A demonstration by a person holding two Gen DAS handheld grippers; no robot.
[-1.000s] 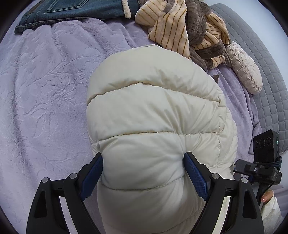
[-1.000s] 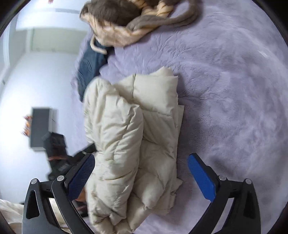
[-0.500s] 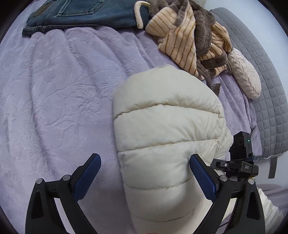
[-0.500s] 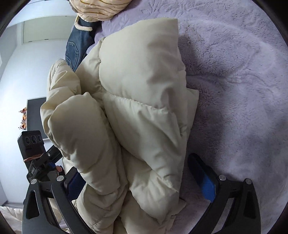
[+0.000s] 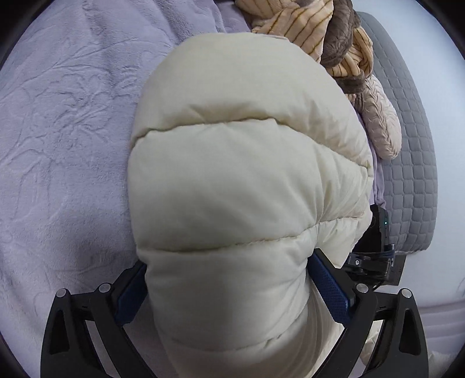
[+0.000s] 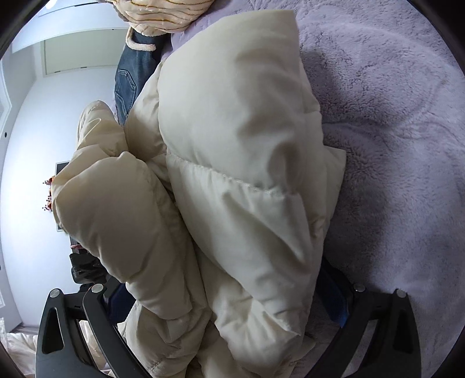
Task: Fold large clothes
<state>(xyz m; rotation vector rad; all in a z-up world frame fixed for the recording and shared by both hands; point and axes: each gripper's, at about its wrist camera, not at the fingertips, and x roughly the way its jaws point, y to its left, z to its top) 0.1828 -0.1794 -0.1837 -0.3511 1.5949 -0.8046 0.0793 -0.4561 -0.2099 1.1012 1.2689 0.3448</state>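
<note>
A puffy cream quilted jacket (image 5: 247, 162) lies bundled on a lilac fleece blanket (image 5: 64, 130). My left gripper (image 5: 226, 261) stands with its jaws wide. The jacket's rounded end bulges between its blue pads (image 5: 328, 285) and hides most of the left one. In the right wrist view the same jacket (image 6: 232, 145) shows as stacked folds with a sleeve roll at the left. My right gripper (image 6: 223, 279) is also spread wide, low over the folds, and the cloth covers both of its pads. I see no pinch from either gripper.
A tan-and-brown striped garment (image 5: 305, 23) and a beige quilted cushion (image 5: 380, 128) lie beyond the jacket, with a grey quilted mattress edge (image 5: 412, 162) at the right. Blue jeans (image 6: 128, 78) rest at the blanket's far side. The other gripper's black body (image 5: 375, 261) sits close beside the jacket.
The left jaws let go of the jacket and spread, then sank forward over its end. The right gripper dropped onto the folds, which now fill the space between its jaws.
</note>
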